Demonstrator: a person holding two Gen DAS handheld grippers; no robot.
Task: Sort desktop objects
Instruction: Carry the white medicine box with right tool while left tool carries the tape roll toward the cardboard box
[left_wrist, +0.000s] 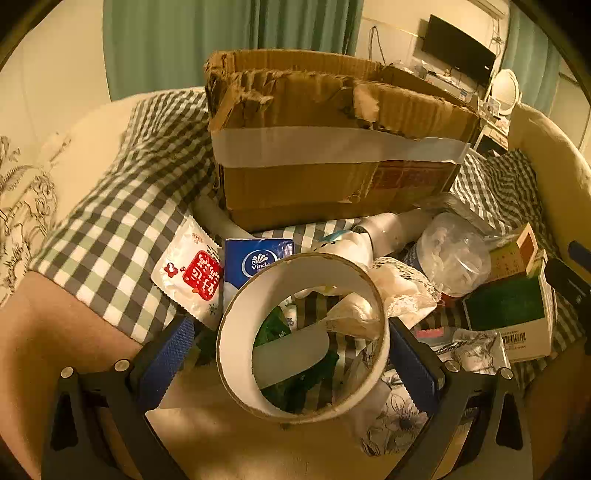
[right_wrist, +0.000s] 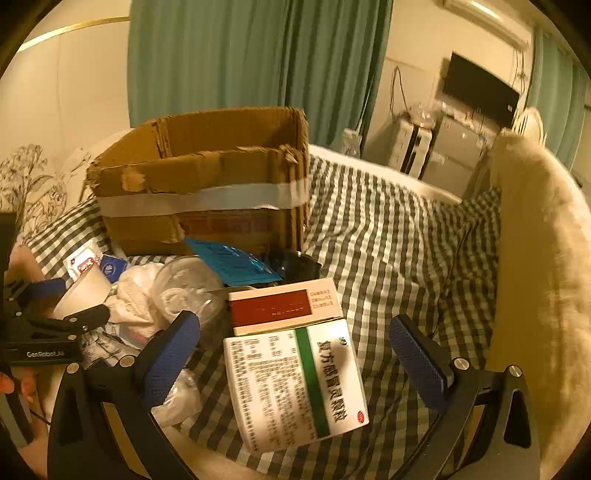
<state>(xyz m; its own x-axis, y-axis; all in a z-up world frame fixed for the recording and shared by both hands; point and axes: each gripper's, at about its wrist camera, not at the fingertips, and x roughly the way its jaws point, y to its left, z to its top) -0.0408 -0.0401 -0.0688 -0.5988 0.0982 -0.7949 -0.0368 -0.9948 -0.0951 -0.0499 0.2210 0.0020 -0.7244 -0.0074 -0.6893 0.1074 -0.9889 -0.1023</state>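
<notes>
My left gripper (left_wrist: 291, 354) is shut on a white cardboard tape ring (left_wrist: 236, 332), held above the clutter in front of the torn cardboard box (left_wrist: 332, 147). The ring and left gripper also show in the right wrist view (right_wrist: 83, 291) at the left. My right gripper (right_wrist: 295, 354) is open, its blue pads on either side of a white-and-green medicine box (right_wrist: 295, 380) lying on the checked cloth (right_wrist: 399, 236). A red-and-cream box (right_wrist: 284, 304) lies just beyond it. The cardboard box (right_wrist: 207, 177) stands behind.
The pile holds a Vinda tissue pack (left_wrist: 258, 258), a red-and-white sachet (left_wrist: 192, 273), a clear plastic container (left_wrist: 454, 254), crumpled tissue (left_wrist: 399, 291), a blue packet (right_wrist: 232, 262) and a green-topped box (left_wrist: 509, 310). A cream cushion (right_wrist: 535, 258) is at the right.
</notes>
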